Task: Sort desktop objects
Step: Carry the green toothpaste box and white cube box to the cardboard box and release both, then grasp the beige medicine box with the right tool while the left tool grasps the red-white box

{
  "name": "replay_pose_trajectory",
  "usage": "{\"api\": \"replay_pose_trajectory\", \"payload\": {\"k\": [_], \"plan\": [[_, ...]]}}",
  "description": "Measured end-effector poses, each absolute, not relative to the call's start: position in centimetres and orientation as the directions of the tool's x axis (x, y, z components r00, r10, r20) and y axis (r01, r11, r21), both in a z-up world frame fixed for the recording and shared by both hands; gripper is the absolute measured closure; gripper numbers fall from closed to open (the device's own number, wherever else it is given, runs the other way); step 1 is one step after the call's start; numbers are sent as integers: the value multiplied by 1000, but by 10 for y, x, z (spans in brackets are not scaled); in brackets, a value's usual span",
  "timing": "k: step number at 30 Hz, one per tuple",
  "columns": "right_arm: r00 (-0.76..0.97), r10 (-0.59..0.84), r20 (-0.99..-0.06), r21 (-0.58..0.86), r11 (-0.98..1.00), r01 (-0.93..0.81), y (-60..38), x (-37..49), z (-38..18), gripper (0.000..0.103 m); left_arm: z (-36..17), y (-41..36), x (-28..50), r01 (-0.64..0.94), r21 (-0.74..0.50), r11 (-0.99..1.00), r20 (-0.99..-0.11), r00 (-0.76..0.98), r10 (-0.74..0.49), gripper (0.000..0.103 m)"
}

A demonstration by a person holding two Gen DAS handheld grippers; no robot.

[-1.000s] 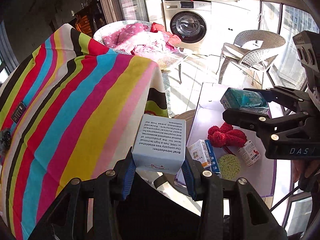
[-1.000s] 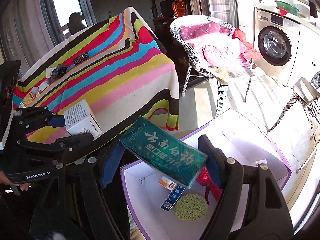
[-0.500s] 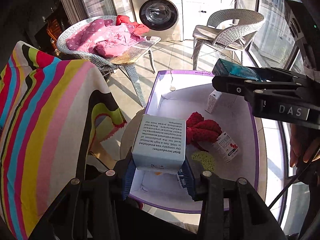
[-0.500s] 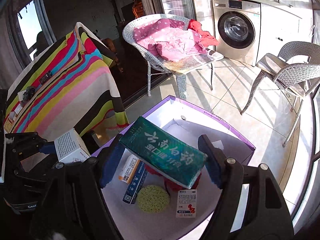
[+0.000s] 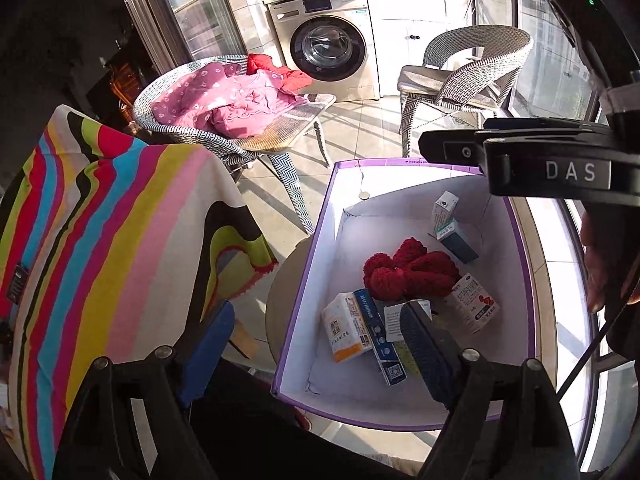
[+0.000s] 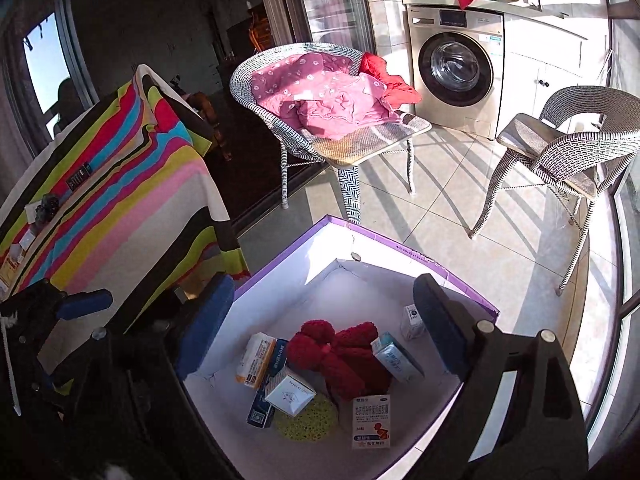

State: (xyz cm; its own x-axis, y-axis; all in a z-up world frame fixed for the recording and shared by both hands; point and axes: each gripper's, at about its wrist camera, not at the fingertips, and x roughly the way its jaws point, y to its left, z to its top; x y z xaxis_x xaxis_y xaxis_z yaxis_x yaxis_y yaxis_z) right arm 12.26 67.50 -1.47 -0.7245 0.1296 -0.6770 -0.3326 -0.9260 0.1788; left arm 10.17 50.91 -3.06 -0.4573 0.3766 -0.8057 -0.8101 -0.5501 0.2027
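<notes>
Purple-rimmed and white inside, the box point(image 6: 452, 276) already holds the sorted things: a red knitted piece point(image 6: 340, 350), several small cartons, a white cube box point(image 6: 290, 394) resting on a yellow-green sponge point(image 6: 306, 422). Both tools hang over it with jaws spread wide and nothing between them, the left hand-held gripper point(image 5: 316, 344) and the right hand-held gripper point(image 6: 324, 332) alike. More items wait on the striped desk point(image 6: 120, 184), well apart from the box. My worry is the swing back: the two tools sit close together and could knock each other, or a lowered finger could catch the box's thin wall and tip it off its small round stand point(image 5: 282, 304).
</notes>
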Motion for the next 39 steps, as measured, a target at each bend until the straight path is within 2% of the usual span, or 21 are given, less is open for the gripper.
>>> {"api": "replay_pose_trajectory", "payload": {"k": [7, 14, 18, 21, 25, 28, 33, 36, 39], "plan": [[-749, 78, -658, 161, -957, -240, 639, 109, 9, 11, -24, 459, 82, -757, 188, -626, -804, -485, 345, 18], [-770, -80, -633, 115, -993, 8, 537, 68, 35, 11, -15, 352, 56, -610, 154, -777, -805, -533, 260, 18], [-733, -209, -647, 99, -977, 191, 455, 36, 31, 11, -6, 257, 41, -410, 103, -906, -798, -578, 170, 18], [-672, -306, -674, 80, -935, 346, 381, 13, 25, 11, 1, 178, 35, -218, 109, -970, -782, -621, 52, 17], [-580, -389, -716, 28, -846, 532, 282, -9, 15, 11, 2, 77, 31, 25, 168, -986, -757, -637, -145, 17], [-529, -441, -725, 12, -776, 631, 221, -22, 13, 11, 6, 1, 26, 219, 143, -965, -750, -613, -250, 17], [-432, -512, -742, 52, -687, 725, 135, -54, 10, 11, 0, -95, 8, 458, 60, -887, -763, -552, -337, 16], [-361, -554, -750, 117, -649, 752, 89, -80, 10, 11, -6, -124, -3, 541, 58, -839, -783, -497, -374, 16], [-301, -613, -731, 218, -627, 748, 48, -105, 14, 11, -10, -145, -14, 579, 6, -815, -793, -494, -357, 16]]}}
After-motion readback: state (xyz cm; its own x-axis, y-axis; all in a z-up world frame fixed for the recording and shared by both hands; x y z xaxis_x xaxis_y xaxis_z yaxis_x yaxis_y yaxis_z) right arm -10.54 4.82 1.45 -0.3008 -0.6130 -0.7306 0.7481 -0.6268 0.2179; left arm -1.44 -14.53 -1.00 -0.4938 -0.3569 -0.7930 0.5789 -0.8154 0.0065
